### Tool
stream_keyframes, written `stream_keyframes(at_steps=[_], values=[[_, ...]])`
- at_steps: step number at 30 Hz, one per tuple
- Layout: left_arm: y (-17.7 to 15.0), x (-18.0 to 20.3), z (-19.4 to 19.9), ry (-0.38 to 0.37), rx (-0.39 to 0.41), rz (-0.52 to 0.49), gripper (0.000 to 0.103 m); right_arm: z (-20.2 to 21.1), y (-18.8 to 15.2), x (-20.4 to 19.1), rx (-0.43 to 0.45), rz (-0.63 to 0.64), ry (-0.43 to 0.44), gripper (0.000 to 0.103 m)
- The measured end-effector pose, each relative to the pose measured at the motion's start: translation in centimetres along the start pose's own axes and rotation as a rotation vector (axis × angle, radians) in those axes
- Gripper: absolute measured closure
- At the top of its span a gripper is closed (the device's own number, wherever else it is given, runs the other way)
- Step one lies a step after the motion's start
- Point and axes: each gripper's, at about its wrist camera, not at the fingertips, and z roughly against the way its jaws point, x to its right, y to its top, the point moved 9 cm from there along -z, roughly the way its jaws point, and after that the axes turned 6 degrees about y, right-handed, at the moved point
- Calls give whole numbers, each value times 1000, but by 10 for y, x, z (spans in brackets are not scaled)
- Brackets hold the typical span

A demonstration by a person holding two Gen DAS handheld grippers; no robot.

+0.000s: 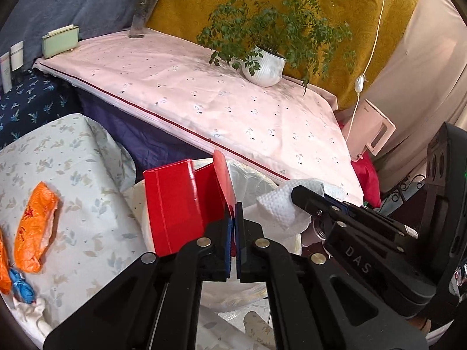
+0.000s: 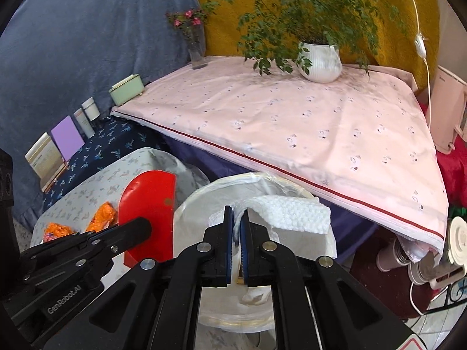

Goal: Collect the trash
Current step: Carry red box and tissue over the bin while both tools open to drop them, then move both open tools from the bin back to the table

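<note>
My left gripper (image 1: 233, 213) is shut on a red box's lid flap and holds the open red box (image 1: 181, 207) at the rim of the white lined bin (image 1: 254, 180). My right gripper (image 2: 237, 221) is shut on a white paper towel (image 2: 292, 213) and holds it over the bin (image 2: 198, 204). The right gripper also shows in the left wrist view (image 1: 303, 195), with the towel (image 1: 280, 207) hanging from it. The red box shows in the right wrist view (image 2: 149, 204), held by the left gripper (image 2: 146, 227). Orange wrappers (image 1: 35, 227) lie on the floral-clothed surface (image 1: 87, 192) at left.
A low table with a pink cloth (image 1: 204, 96) stands behind the bin, carrying a potted plant (image 1: 265, 64), a flower vase (image 1: 140, 20) and a green box (image 1: 59, 40). A blue crumpled scrap (image 1: 22, 285) lies by the wrappers. A white appliance (image 2: 446, 110) stands at right.
</note>
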Motion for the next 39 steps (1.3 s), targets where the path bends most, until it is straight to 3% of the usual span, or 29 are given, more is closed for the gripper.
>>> stream_keyframes(at_steps=[1,3,4,5,14,27,36,39], values=[[-1,1,-4,3,-7,-3,99,0,0,3,0,-4,-2,91],[-2,0,-9,23,-11,3,86,2,0,8,5,-9,-2,84],[-2,-1,-11,26,-10,10,73,3,1,10,9,-11,-2,76],[-2,-1,-11,29,-4,20,67,5,2,12,17,-12,-5,72],[2,-9,-4,75,25,21,63,16,6,9,44,3,-5,63],[-4,-50,43,178,85,53,57,42,0,-35,82,73,20,53],[-24,-97,93,274,133,65,36,55,-16,-91,87,138,70,45],[-35,-119,111,322,149,80,34,57,-26,-113,81,157,95,44]])
